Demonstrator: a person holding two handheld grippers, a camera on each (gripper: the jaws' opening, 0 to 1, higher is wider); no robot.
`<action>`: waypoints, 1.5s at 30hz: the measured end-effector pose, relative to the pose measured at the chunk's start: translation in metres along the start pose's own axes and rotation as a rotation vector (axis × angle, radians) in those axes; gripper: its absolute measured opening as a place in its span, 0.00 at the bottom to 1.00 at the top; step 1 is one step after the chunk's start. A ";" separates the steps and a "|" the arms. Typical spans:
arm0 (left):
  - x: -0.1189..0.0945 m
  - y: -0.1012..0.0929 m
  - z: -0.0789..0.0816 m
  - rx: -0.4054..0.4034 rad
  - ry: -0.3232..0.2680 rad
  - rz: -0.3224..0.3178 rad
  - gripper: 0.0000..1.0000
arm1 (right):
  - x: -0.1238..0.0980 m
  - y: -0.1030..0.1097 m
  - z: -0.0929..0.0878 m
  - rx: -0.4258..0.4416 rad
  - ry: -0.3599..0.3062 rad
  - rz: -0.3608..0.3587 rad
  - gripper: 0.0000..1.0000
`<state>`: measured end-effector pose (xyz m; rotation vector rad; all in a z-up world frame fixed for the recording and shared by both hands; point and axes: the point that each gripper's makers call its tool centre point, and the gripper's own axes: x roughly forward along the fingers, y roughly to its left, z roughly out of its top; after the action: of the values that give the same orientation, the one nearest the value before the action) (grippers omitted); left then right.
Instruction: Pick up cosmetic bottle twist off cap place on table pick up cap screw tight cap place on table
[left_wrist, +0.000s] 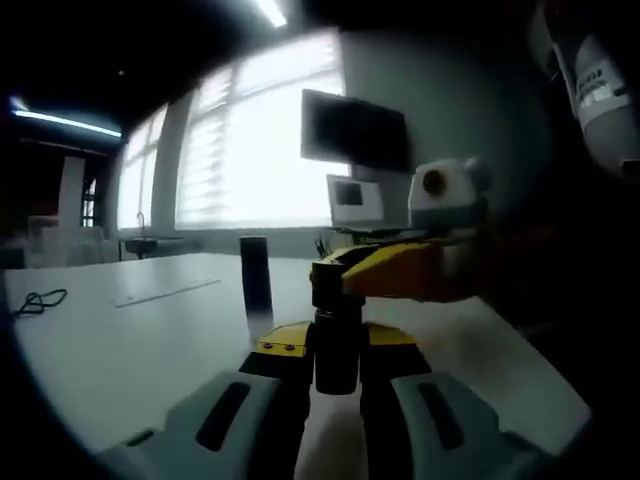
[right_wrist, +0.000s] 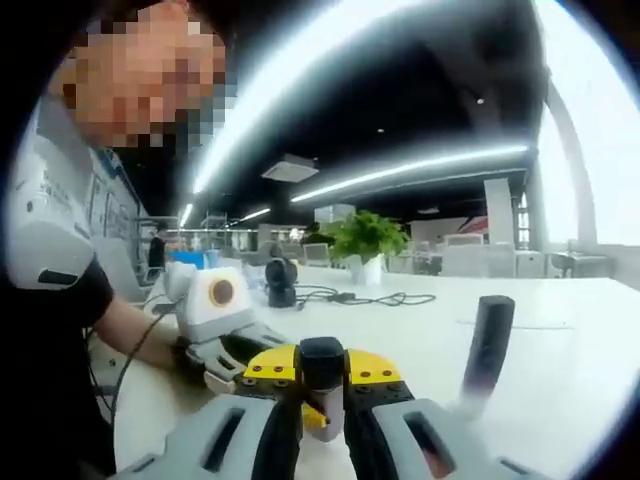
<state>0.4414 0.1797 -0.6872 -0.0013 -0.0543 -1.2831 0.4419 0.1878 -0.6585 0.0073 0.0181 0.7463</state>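
Two hand-held grippers meet over the white counter (left_wrist: 120, 350), each clamped on one end of the same small dark object, most likely so that one can steady it while the other turns. In the left gripper view, the left hand-held gripper (left_wrist: 335, 385) has its jaws closed on a dark cylinder (left_wrist: 336, 355), which looks like the cosmetic bottle, and the right hand-held gripper (left_wrist: 345, 275) reaches in from the right to pinch its top. In the right gripper view, that gripper's jaws are closed on the dark cap (right_wrist: 321, 375). A tall dark bottle (right_wrist: 486, 345) stands upright and apart on the counter (out of the way). Whether the cap is coming off or going on cannot be told.
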 end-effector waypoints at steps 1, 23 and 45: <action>0.000 0.000 0.000 0.001 0.001 -0.001 0.08 | 0.000 0.001 0.000 -0.001 0.003 -0.018 0.10; 0.000 0.004 -0.003 0.056 0.027 0.052 0.08 | -0.004 -0.008 -0.004 0.030 0.004 -0.371 0.09; -0.003 0.013 -0.006 0.223 0.088 0.187 0.08 | -0.003 -0.016 -0.012 0.186 -0.019 -0.583 0.08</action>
<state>0.4530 0.1862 -0.6932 0.2366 -0.1185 -1.0839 0.4505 0.1735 -0.6709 0.1797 0.0684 0.1591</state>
